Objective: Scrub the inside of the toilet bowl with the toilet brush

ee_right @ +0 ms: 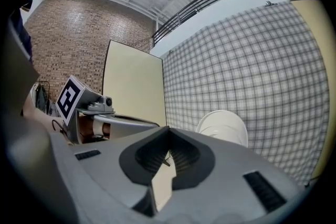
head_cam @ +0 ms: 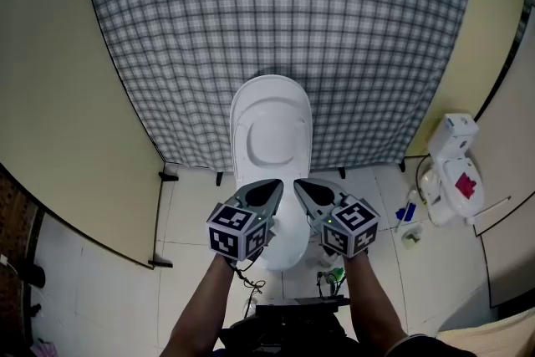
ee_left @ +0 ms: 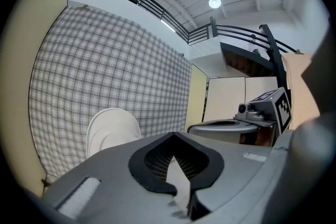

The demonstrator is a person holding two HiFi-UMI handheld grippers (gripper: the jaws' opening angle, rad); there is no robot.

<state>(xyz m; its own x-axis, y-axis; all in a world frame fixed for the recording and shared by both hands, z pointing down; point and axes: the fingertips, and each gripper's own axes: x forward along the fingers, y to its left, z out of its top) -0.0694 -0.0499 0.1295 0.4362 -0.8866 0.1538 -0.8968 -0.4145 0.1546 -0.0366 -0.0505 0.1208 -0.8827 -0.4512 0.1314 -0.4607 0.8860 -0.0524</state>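
Over toilet [head_cam: 269,109], left tool [head_cam: 276,184], right tool [head_cam: 299,186], closed

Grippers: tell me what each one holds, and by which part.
Nothing is held. The left gripper and the right gripper both have their jaws shut and empty.

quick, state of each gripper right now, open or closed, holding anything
left gripper: closed, holding nothing
right gripper: closed, holding nothing
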